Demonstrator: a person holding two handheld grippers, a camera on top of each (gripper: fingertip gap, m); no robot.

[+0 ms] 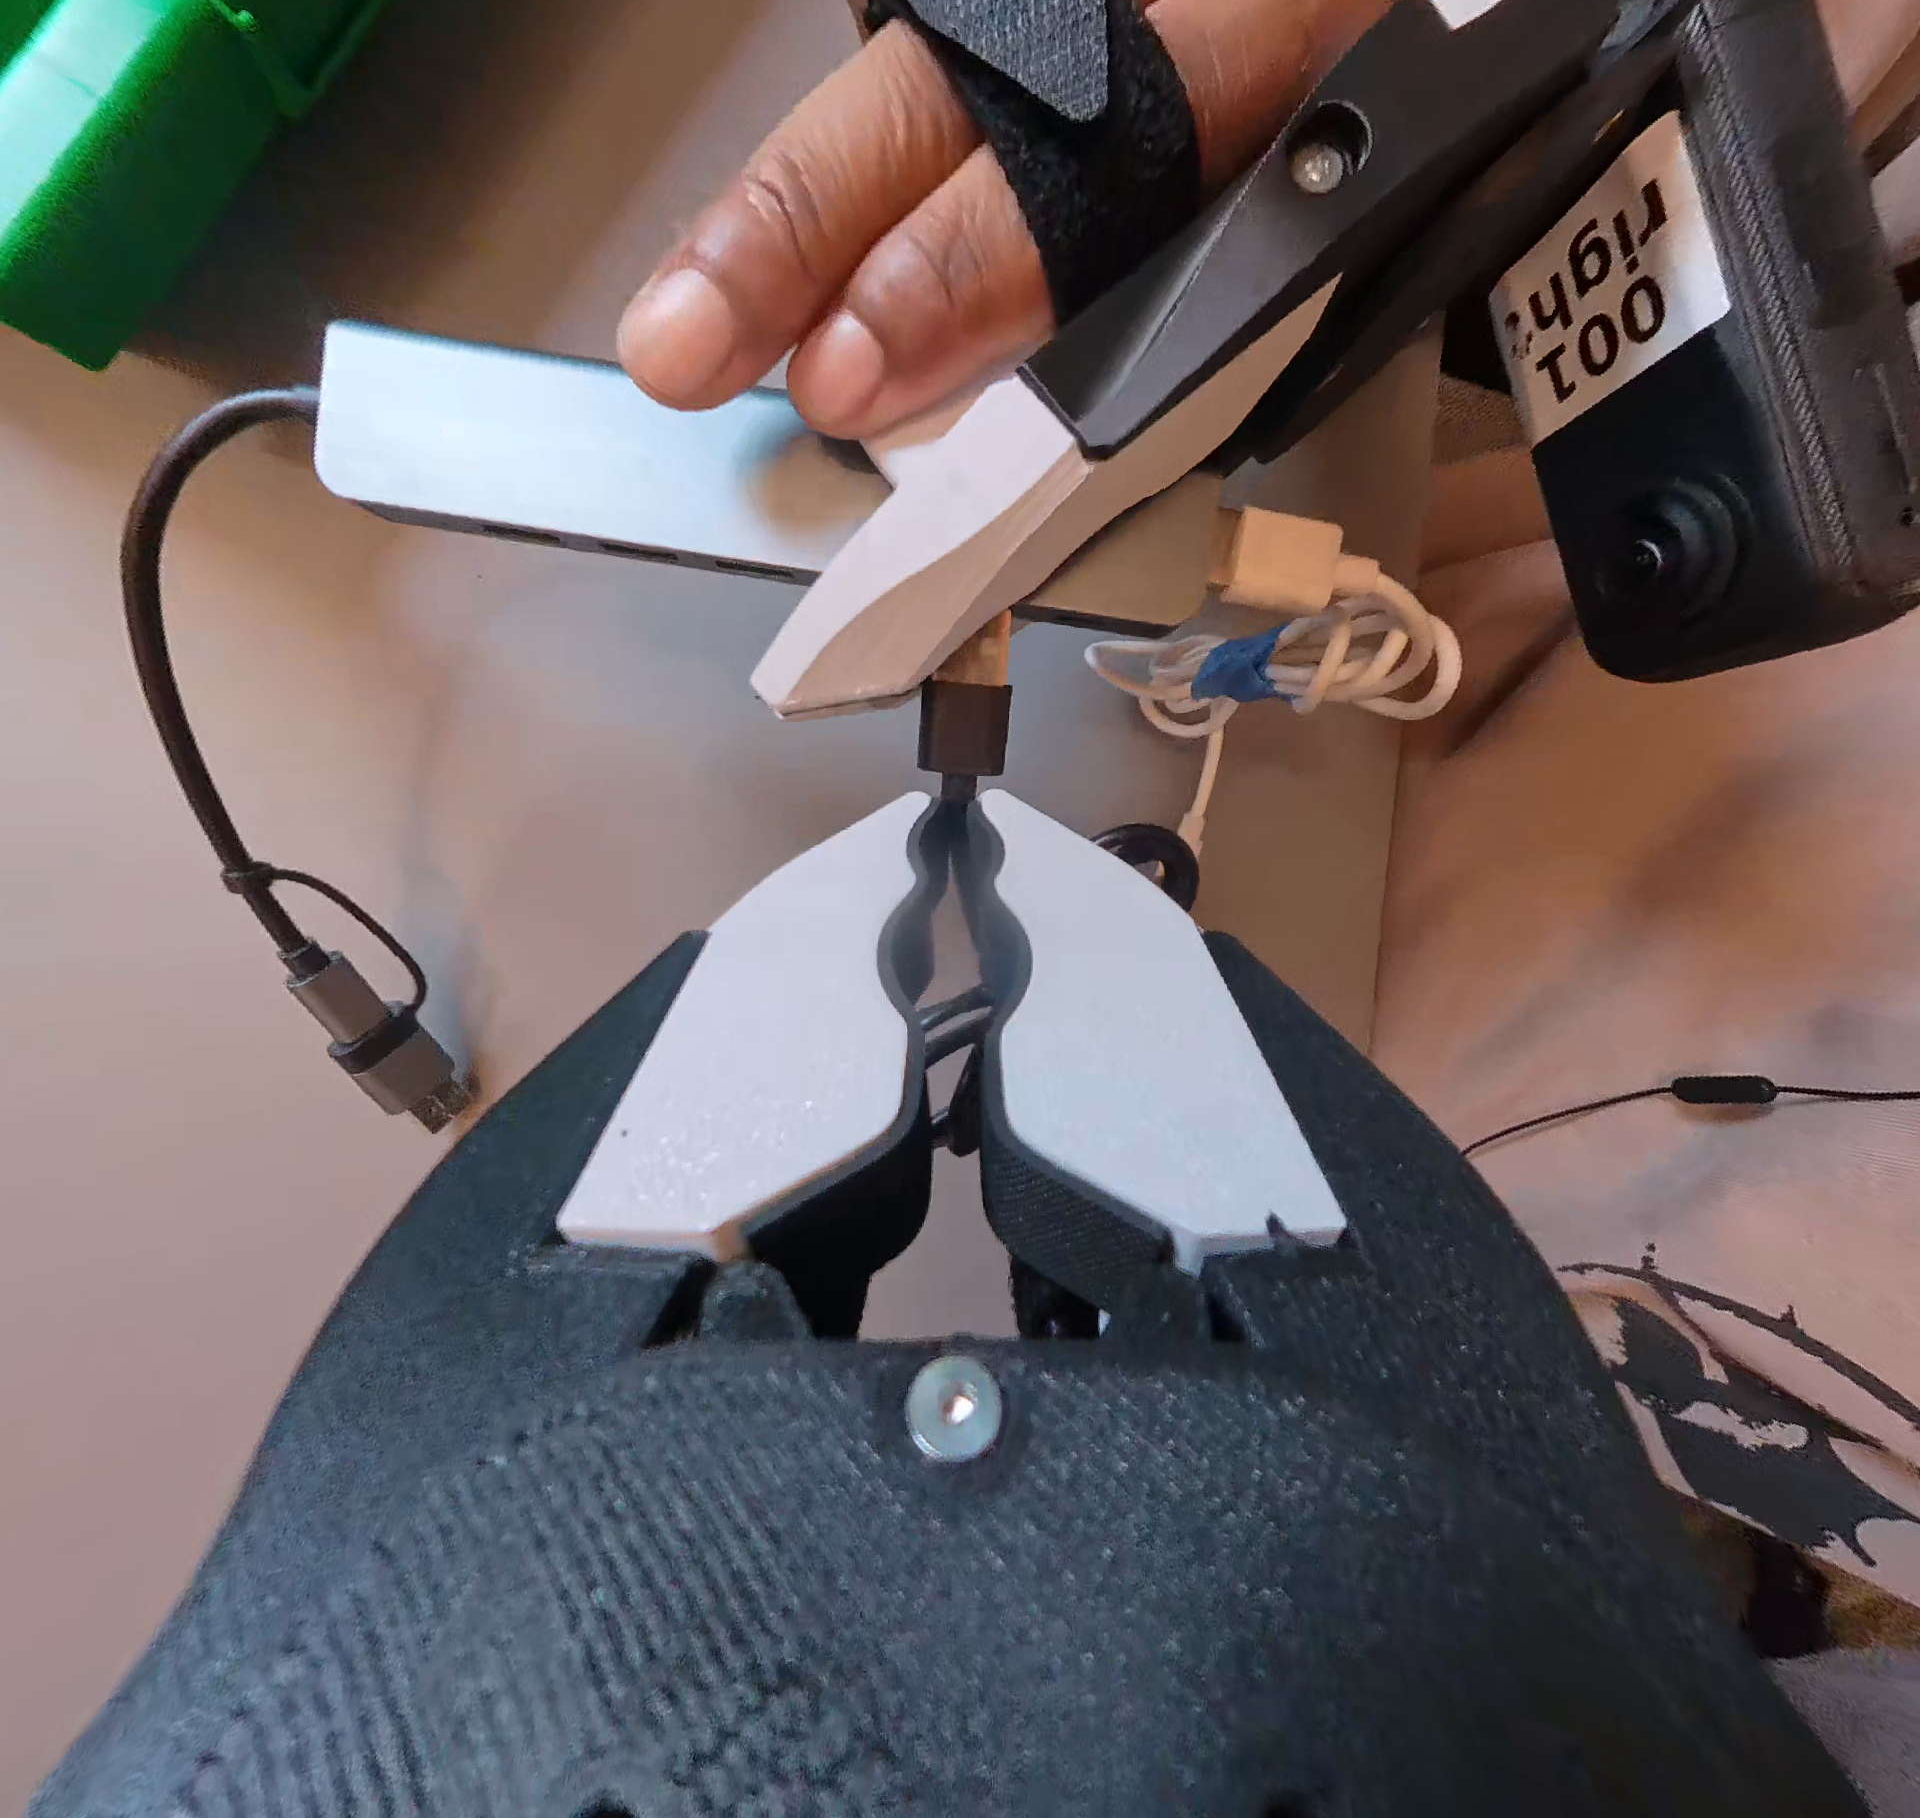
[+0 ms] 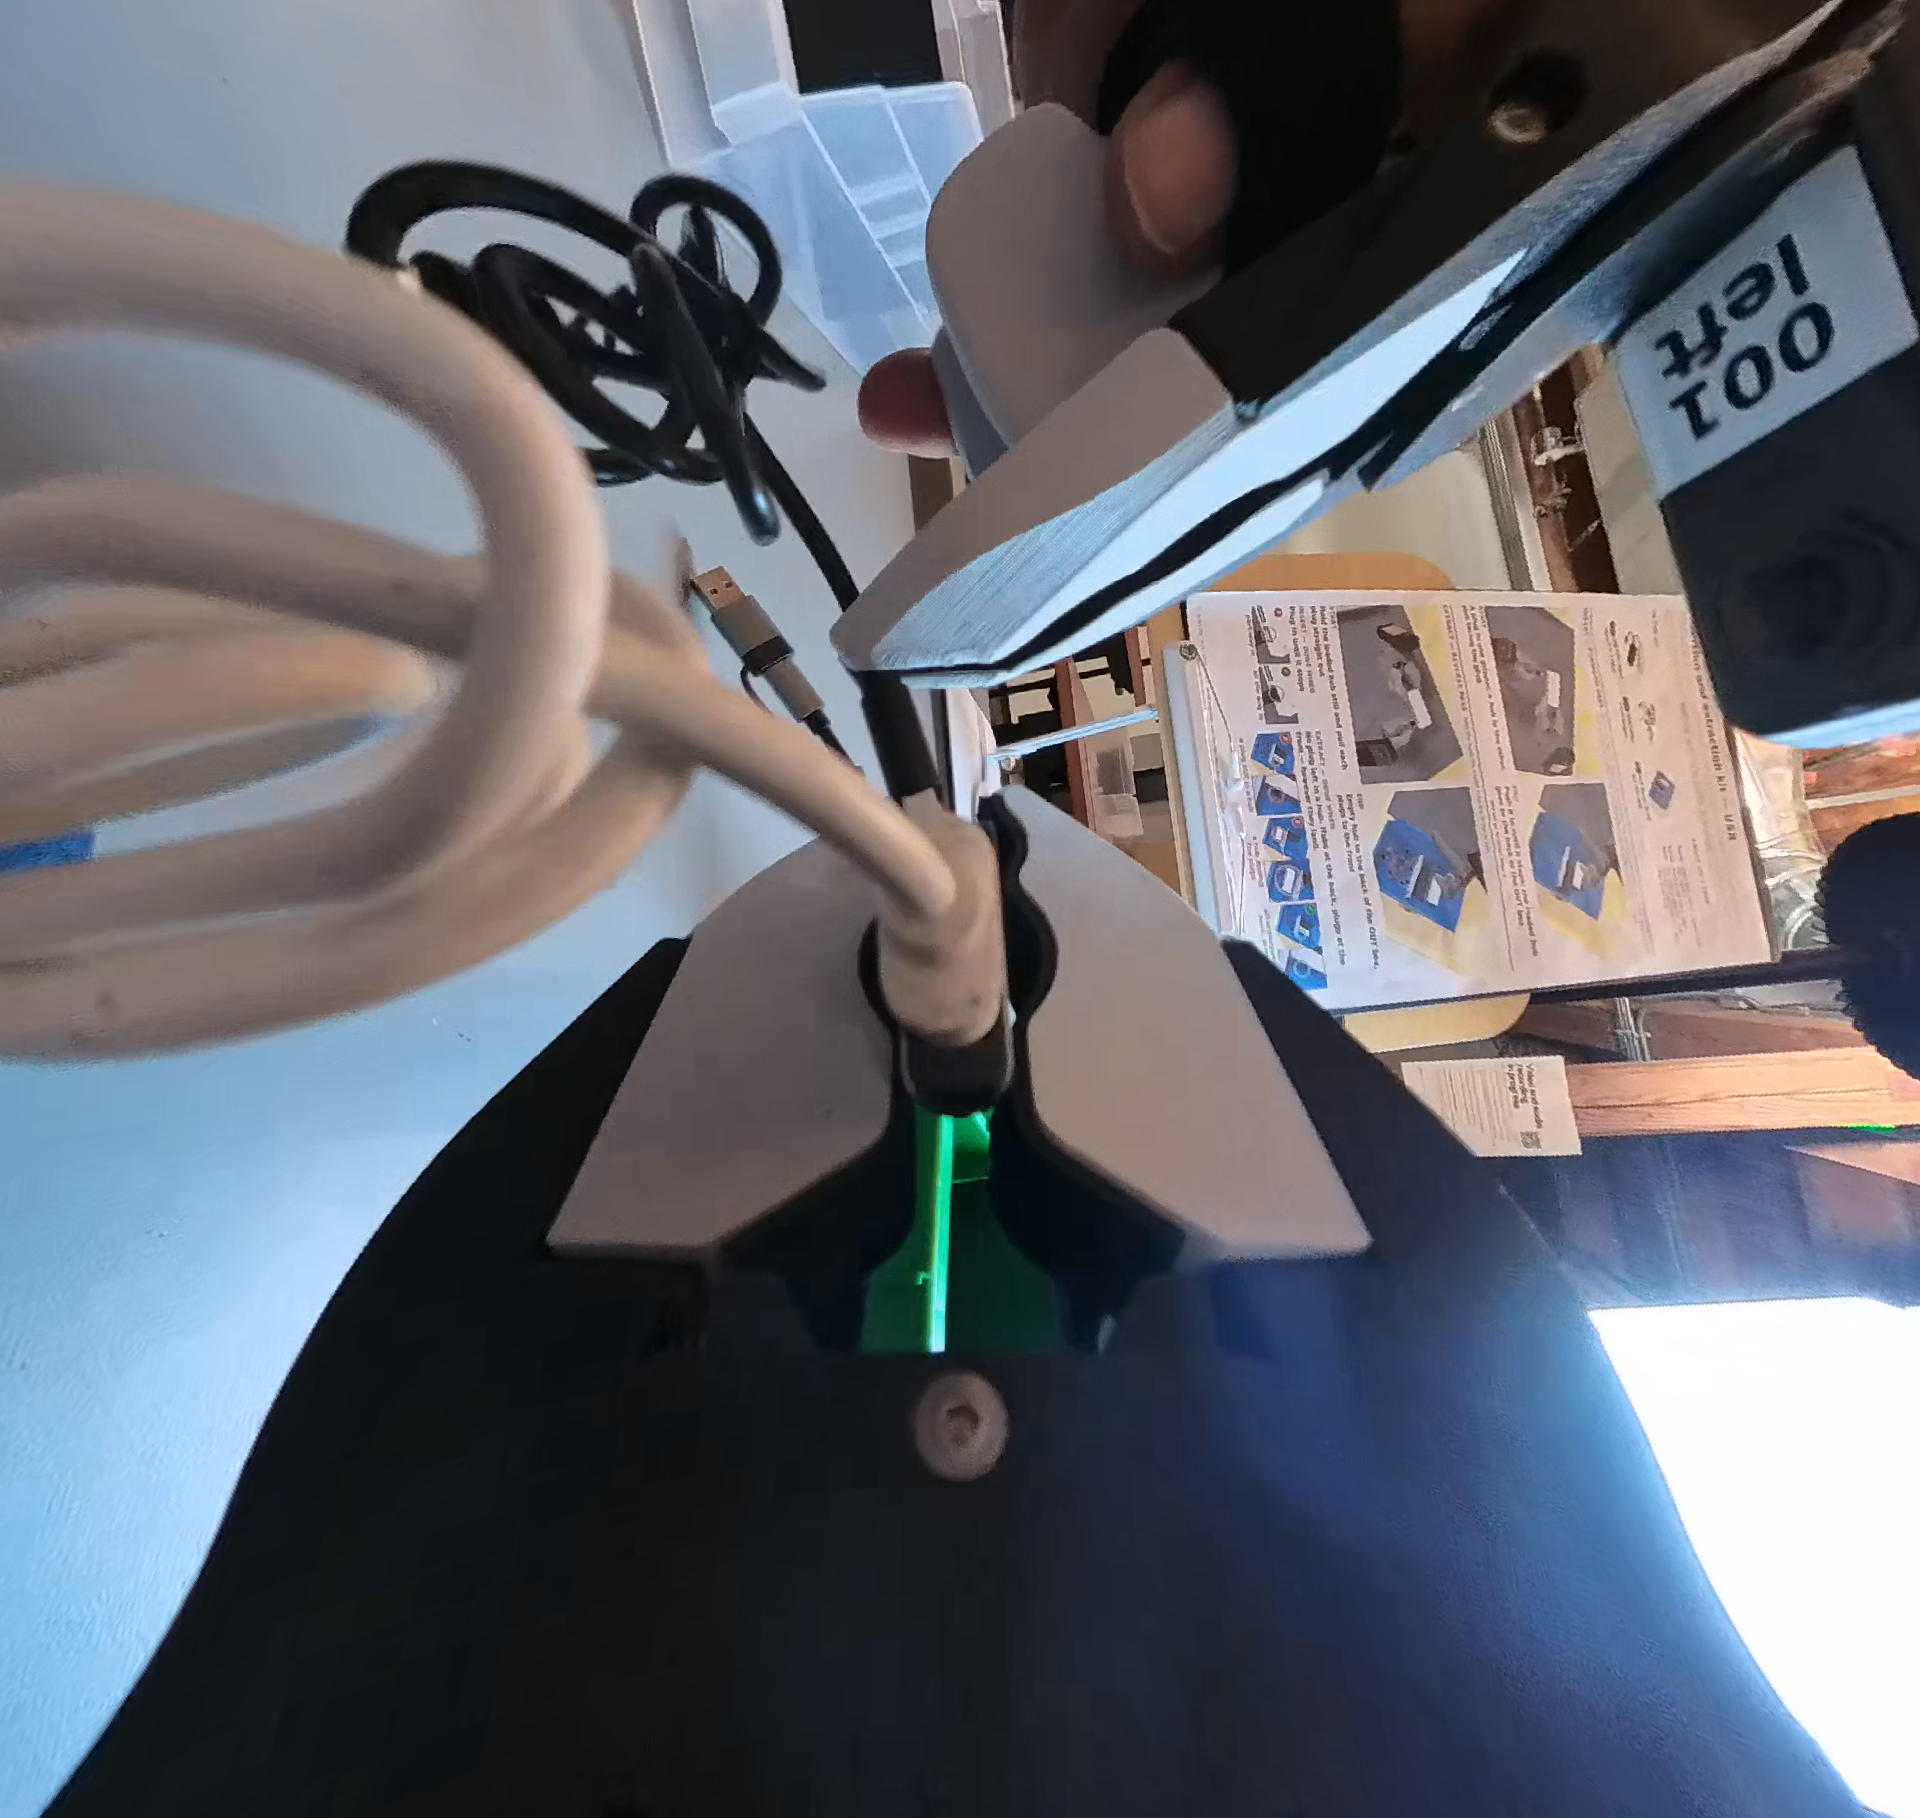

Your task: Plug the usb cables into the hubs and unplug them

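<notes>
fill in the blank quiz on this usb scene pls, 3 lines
1. The left tongs pinch a ___ cable just behind its plug.
2. The right tongs clamp the grey hub; the white cable plugged into its end is tied with ___ tape.
3. The bin behind the hub is ___.

Missing words: black; blue; green

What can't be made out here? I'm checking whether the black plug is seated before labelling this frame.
- Black plug's tip and its port: left wrist view, covered by the right gripper's finger.
- Hub's right end: same view, behind that gripper and the hand.
- Hub body: right wrist view, hidden behind the white cable and its blurred loops.
- Left gripper contact with the black cable: the gap is too narrow to judge.
</notes>
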